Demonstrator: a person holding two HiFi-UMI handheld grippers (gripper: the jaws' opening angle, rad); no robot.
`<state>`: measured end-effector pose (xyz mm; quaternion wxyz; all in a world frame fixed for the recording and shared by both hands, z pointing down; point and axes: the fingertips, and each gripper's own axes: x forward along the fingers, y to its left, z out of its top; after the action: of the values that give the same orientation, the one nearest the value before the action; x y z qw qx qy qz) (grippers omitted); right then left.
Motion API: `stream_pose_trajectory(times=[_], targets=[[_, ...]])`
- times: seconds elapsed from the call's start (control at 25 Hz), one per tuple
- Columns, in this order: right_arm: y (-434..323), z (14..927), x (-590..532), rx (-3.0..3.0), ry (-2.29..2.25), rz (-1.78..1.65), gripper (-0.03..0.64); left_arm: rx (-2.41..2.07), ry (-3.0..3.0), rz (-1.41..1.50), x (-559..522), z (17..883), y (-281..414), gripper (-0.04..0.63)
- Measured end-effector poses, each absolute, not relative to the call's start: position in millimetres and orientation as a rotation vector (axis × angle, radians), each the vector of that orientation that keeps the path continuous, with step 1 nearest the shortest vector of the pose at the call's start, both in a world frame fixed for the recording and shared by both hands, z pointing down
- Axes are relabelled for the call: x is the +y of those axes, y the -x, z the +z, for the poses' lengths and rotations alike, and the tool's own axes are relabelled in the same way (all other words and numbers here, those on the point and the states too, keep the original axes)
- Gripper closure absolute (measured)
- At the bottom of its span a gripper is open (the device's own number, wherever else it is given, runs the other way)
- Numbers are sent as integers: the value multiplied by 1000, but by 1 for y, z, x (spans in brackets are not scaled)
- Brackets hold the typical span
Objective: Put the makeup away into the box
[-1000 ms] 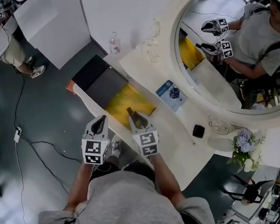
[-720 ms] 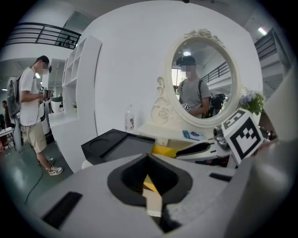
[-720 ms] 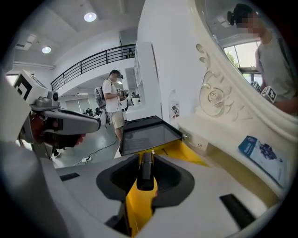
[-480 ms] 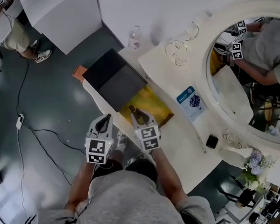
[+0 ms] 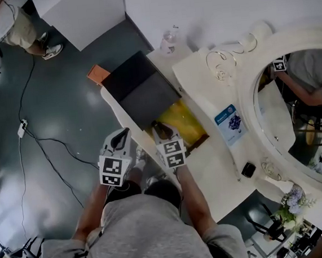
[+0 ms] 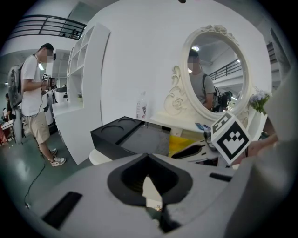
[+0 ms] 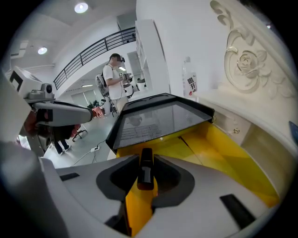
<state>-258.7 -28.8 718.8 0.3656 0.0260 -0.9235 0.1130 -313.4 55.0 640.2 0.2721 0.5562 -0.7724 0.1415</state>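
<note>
One white dressing table [image 5: 210, 169] carries one oval mirror [image 5: 298, 112] and one open box [image 5: 187, 123], yellow inside. Both grippers have sunk toward it. The right gripper [image 5: 159, 130], clamped on the single dark makeup stick [image 7: 146, 169], now hangs over the yellow interior, so release looks close. The left gripper [image 5: 123, 135] has its jaws together, empty.

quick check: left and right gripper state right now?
Left gripper: closed, nothing between the jaws.
Right gripper: closed on a slim dark makeup stick, at the yellow-lined box.
</note>
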Motion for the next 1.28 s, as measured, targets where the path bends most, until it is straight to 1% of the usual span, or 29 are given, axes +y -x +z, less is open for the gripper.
stream_pose_trajectory(times=[0.32, 0.44, 0.52, 0.92, 1.12, 1.28], targets=[[261, 726, -29, -2347, -63, 332, 511, -2077, -1479, 380, 59, 644, 318, 595], [263, 723, -28, -2349, -58, 345, 446, -2076, -1479, 377, 60, 644, 317, 595], [264, 722, -27, -2351, -53, 342, 432, -2079, -1483, 377, 59, 642, 315, 595], [250, 690, -38, -2408, -132, 306, 431, -2101, -1567, 386, 46, 615, 307, 595], [219, 654, -59, -2447, -270, 281, 431, -2102, -1692, 379, 20, 588, 291, 595], [179, 615, -84, -2494, -442, 256, 431, -2056, -1856, 371, -16, 561, 260, 595]])
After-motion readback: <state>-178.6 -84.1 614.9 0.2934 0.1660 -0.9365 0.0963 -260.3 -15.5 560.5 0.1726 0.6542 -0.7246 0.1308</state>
